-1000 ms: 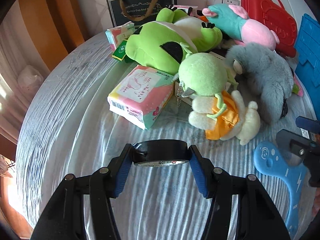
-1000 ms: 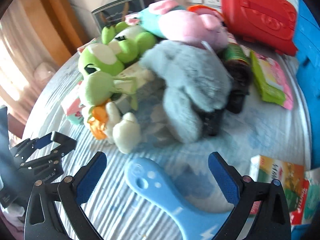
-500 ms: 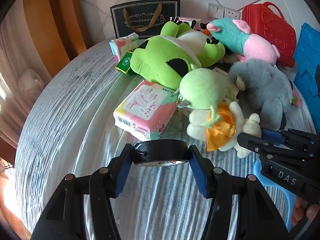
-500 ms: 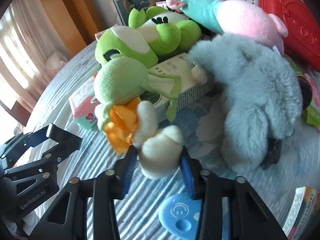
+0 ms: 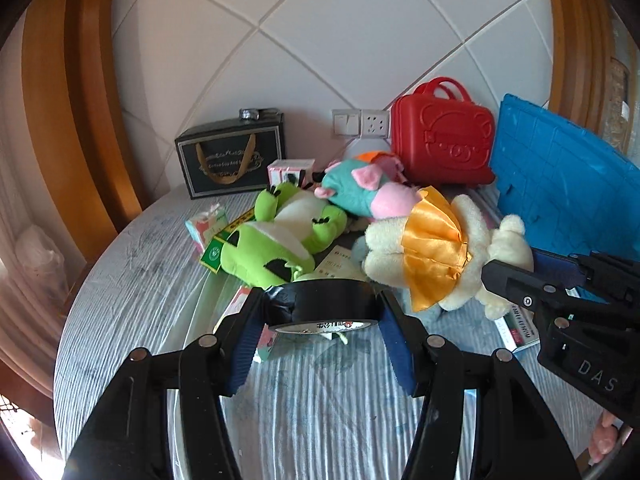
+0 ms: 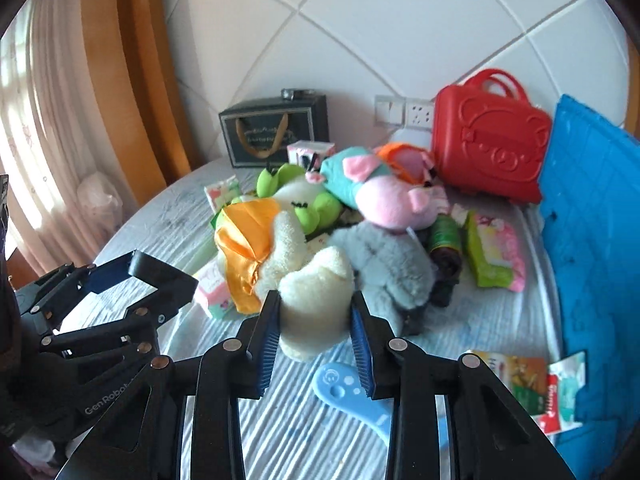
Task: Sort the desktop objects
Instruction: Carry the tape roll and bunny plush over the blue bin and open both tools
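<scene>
White quilted wall (image 5: 320, 40) behind, left gripper (image 5: 322, 326) jaws clamp a black tape roll (image 5: 320, 300); right gripper (image 6: 314, 330) jaws squeeze a cream plush toy (image 6: 316, 300).

Behind your table you've got a white tiled wall (image 5: 328, 40) with a white switch-and-socket plate (image 6: 404, 111) — and pale sheer curtains (image 6: 36, 120) on the left.

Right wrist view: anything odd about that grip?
Yes. The right gripper jaws pinch the cream plush toy by one limb only, so its body and orange dress dangle askew to the side, above the table.
</scene>
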`<state>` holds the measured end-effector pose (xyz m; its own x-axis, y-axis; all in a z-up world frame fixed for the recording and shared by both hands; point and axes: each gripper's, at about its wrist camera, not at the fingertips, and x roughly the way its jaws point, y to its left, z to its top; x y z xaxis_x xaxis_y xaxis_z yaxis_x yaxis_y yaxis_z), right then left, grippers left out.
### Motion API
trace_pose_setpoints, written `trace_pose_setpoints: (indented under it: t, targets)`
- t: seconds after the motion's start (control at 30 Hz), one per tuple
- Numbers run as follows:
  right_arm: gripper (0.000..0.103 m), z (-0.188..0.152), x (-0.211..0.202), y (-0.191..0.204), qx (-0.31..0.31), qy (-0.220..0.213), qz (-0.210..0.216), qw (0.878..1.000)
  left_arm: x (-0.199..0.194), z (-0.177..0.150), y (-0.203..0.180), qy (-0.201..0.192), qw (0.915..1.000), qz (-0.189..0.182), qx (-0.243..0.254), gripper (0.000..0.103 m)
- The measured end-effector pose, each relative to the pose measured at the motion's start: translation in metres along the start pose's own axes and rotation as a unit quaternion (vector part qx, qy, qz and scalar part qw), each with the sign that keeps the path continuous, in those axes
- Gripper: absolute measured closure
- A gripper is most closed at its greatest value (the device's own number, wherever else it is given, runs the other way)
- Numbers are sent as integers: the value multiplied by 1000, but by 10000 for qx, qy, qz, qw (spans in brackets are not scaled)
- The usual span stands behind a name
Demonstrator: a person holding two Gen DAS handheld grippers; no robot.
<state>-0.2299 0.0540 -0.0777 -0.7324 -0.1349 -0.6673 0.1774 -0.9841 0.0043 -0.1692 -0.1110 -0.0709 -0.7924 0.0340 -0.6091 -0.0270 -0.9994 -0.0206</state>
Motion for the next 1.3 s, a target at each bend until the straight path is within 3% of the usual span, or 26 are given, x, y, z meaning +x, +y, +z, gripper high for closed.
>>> trace_pose_setpoints:
  t: [0.3,0.43,0.57,0.73,0.9,1.17,1.3]
  targets:
    - [70,22,-135,-33,151,-1141,-1065,9876,-75,43,-82,-847,9944,-530,346,47]
    - [70,17,-191,-81,329,-1575,-1541,9749,-101,60,-152,-1213,9882,-825,451,47]
    - [70,-1,-247,-156,547,-1884,-1952,9609,-125,76,-247,-1497,9807,-1138,541,47]
    - [70,-28,-304,-270,819,-1926,-2377,9485,-137,93,-367,-1417,9772,-1432,668,47]
    - [70,-48,-319,-364,965,-1555,-2665,9463,-131,91,-451,-1043,9796,-1485,869,47]
    - [70,-70,-319,-434,1041,-1337,-2749,9464,-107,81,-514,-536,9843,-1284,1089,46]
    - [69,-74,-315,-449,1013,-1264,-2722,9485,-108,79,-526,-566,9851,-1179,1116,34]
